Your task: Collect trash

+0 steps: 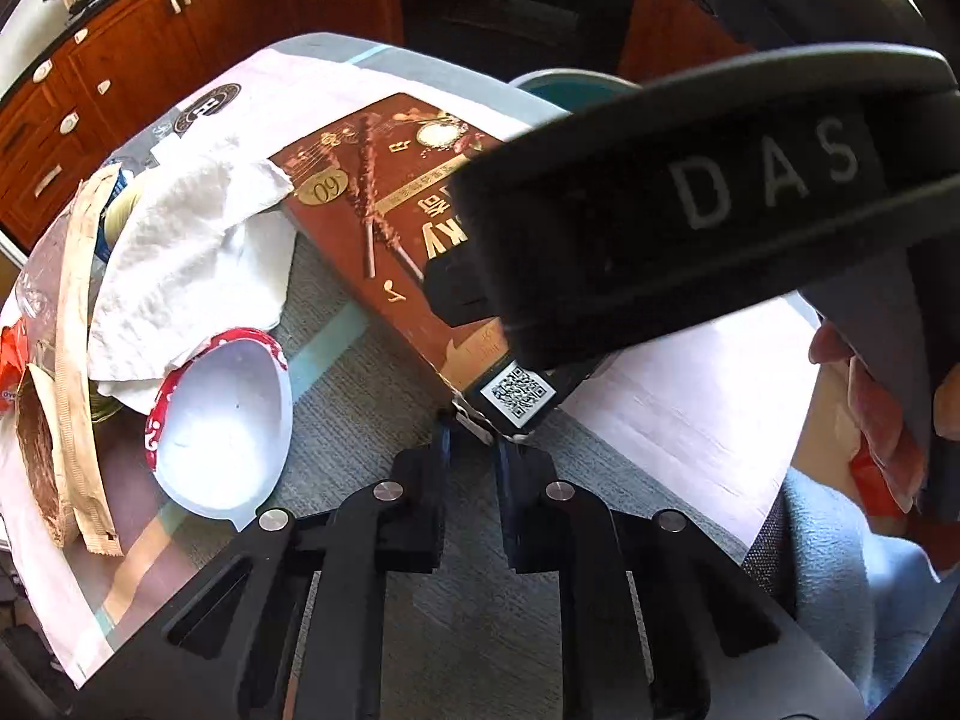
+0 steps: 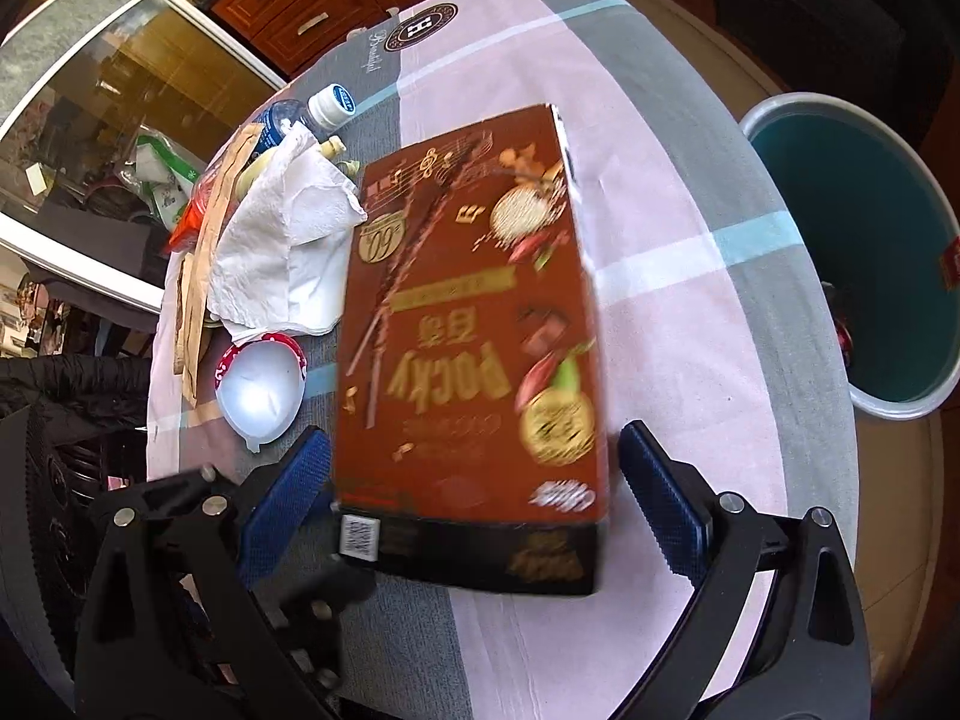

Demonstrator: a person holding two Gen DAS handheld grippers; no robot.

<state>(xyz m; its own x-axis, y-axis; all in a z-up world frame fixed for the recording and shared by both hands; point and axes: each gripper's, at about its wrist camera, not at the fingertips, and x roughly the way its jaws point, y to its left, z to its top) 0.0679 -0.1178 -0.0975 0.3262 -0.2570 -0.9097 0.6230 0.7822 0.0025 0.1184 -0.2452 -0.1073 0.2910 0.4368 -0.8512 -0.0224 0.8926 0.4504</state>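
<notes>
A large brown Pocky box (image 2: 474, 324) lies on the table, also in the left wrist view (image 1: 384, 228). My right gripper (image 2: 474, 498) is open, its blue pads (image 2: 288, 492) either side of the box's near end, with gaps showing. My left gripper (image 1: 471, 429) is shut on the box's near corner; the right gripper's body (image 1: 690, 228) hangs just above it. A crumpled white tissue (image 2: 288, 240), a white egg-shaped shell with a red rim (image 2: 261, 390), paper wrappers (image 1: 78, 360) and a bottle (image 2: 324, 111) are piled left of the box.
A teal trash bin (image 2: 852, 252) stands off the table's right edge, with some items inside. The table has a grey, pink and white checked cloth (image 2: 660, 210). Wooden cabinets (image 1: 120, 72) stand behind. A glass cabinet (image 2: 90, 90) is at the left.
</notes>
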